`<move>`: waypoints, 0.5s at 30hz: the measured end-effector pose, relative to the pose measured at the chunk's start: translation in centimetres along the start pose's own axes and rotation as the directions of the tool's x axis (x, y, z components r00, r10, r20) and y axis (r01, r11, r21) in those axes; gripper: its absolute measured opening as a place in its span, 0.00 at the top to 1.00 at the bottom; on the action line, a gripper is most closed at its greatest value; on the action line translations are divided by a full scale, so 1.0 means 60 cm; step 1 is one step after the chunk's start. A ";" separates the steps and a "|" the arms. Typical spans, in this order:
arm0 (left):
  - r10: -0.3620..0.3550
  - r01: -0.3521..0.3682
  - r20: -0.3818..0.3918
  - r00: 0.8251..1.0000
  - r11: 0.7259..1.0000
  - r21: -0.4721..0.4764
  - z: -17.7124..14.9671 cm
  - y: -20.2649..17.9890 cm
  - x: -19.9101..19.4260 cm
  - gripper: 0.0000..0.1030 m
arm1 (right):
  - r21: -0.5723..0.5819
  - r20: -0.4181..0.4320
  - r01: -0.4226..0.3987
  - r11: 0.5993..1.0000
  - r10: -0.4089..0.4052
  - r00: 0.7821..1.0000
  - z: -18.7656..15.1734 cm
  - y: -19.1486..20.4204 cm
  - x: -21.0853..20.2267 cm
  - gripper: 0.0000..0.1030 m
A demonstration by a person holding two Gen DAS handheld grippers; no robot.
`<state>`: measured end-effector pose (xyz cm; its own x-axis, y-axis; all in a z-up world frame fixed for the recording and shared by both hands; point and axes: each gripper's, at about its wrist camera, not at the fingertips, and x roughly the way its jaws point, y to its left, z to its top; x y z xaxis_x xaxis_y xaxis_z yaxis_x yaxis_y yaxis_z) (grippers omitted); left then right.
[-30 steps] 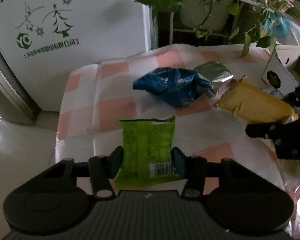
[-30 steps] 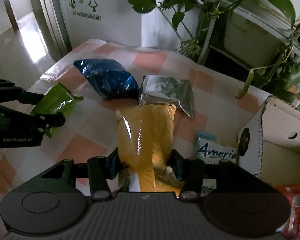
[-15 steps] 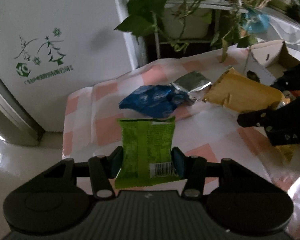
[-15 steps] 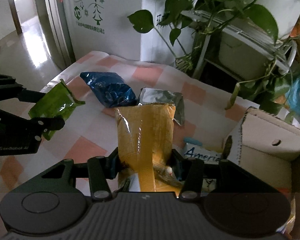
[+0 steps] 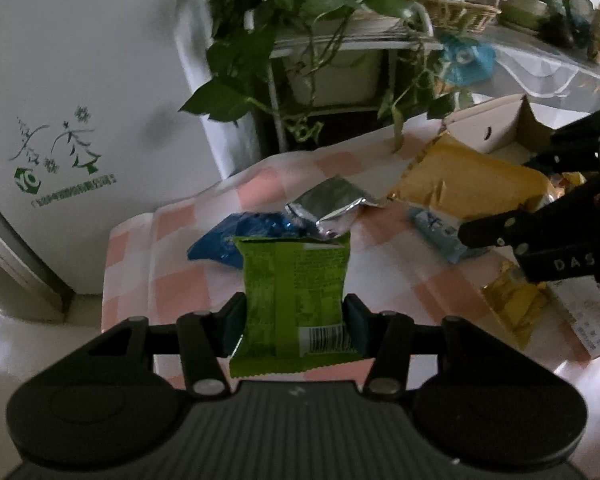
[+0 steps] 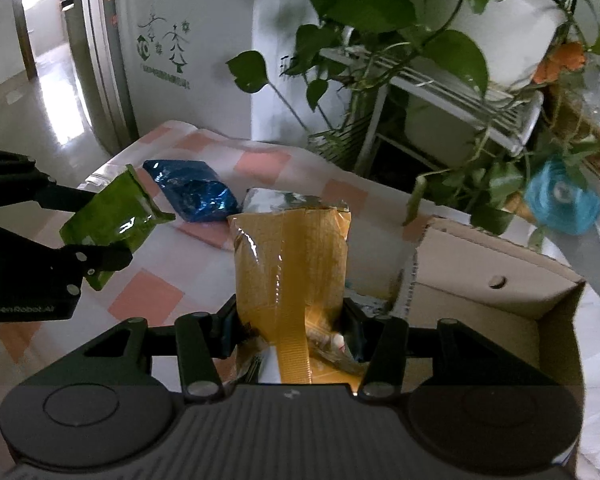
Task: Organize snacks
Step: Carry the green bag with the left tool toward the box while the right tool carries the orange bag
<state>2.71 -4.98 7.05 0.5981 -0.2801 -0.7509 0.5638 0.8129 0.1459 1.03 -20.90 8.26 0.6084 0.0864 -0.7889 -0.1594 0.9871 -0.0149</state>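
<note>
My left gripper (image 5: pixel 294 326) is shut on a green snack packet (image 5: pixel 294 292), held up above the checked tablecloth (image 5: pixel 180 280). The same green snack packet (image 6: pixel 112 224) shows at the left of the right wrist view, between the left gripper's fingers (image 6: pixel 96 258). My right gripper (image 6: pixel 290 330) is shut on a tall orange-yellow snack bag (image 6: pixel 292 264), lifted off the table beside an open cardboard box (image 6: pixel 480 280). The orange-yellow bag (image 5: pixel 468 184) and the right gripper's fingers (image 5: pixel 500 232) show at the right of the left wrist view. A blue packet (image 6: pixel 192 192) and a silver packet (image 6: pixel 284 202) lie on the cloth behind.
A light blue packet (image 5: pixel 440 232) and a small yellow packet (image 5: pixel 516 304) lie on the cloth at the right. A leafy plant on a white rack (image 6: pixel 440 80) stands behind the table. A large white carton with green print (image 5: pixel 60 120) stands at the left.
Both grippers have risen with their packets and swung rightward; the table and its packets look lower and farther. The cardboard box has come closer in the right wrist view.
</note>
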 end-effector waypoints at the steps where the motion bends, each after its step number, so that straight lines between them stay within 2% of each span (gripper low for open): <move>1: -0.002 0.002 0.006 1.000 1.000 0.004 0.002 -0.005 -0.002 0.50 | -0.001 0.003 0.003 1.000 -0.003 1.000 -0.001 -0.003 -0.003 0.44; 15: -0.069 0.068 0.071 0.995 0.998 0.013 0.021 -0.057 -0.025 0.50 | 0.050 0.063 0.026 0.998 -0.030 0.998 -0.008 -0.055 -0.066 0.44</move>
<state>0.60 -7.96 8.49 0.5967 -0.3712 -0.7114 0.6106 0.7853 0.1024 -1.22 -24.58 11.18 0.6606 0.0655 -0.7479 -0.1045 0.9945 -0.0053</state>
